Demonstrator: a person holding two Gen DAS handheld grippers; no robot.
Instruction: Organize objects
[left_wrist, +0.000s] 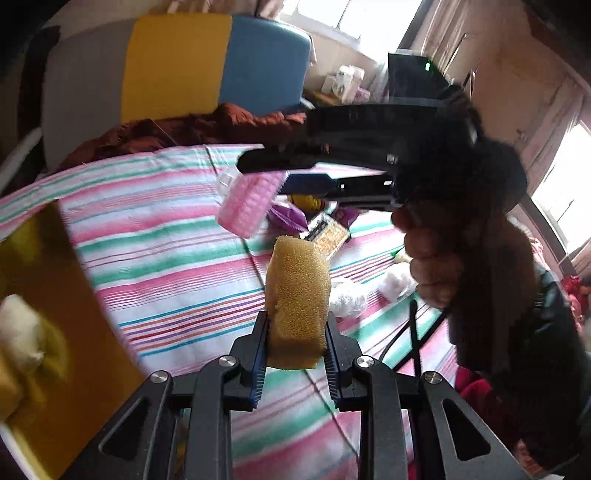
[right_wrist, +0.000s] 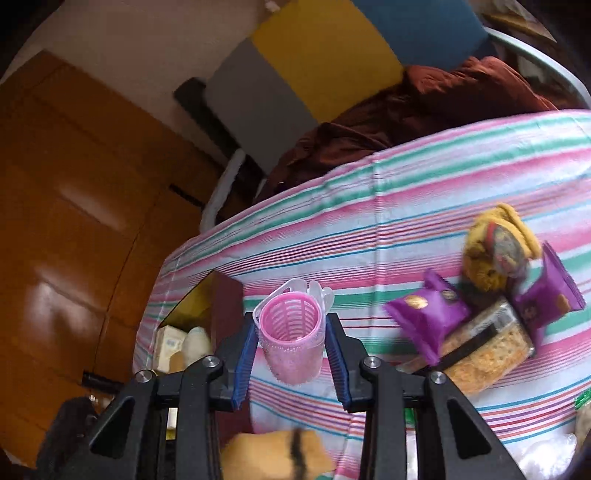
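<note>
In the left wrist view my left gripper (left_wrist: 295, 318) is shut on a yellow sponge (left_wrist: 297, 295), held upright above the striped bed sheet (left_wrist: 166, 266). My right gripper (left_wrist: 264, 177) reaches in from the right, in a person's hand (left_wrist: 432, 258), and carries a pink hair roller (left_wrist: 247, 203). In the right wrist view that right gripper (right_wrist: 291, 323) is shut on the pink hair roller (right_wrist: 291, 336), its blue pads pressing both sides. A white clip part sticks out behind the roller. The sponge (right_wrist: 273, 458) shows blurred at the bottom edge.
A yellow-lined box (right_wrist: 199, 314) with small pale items stands at the sheet's left edge, also seen blurred as the box (left_wrist: 44, 314). Purple snack packets (right_wrist: 428, 321), a cracker tub (right_wrist: 487, 354) and a yellow knitted thing (right_wrist: 495, 243) lie at right. A brown blanket (right_wrist: 406, 118) lies behind.
</note>
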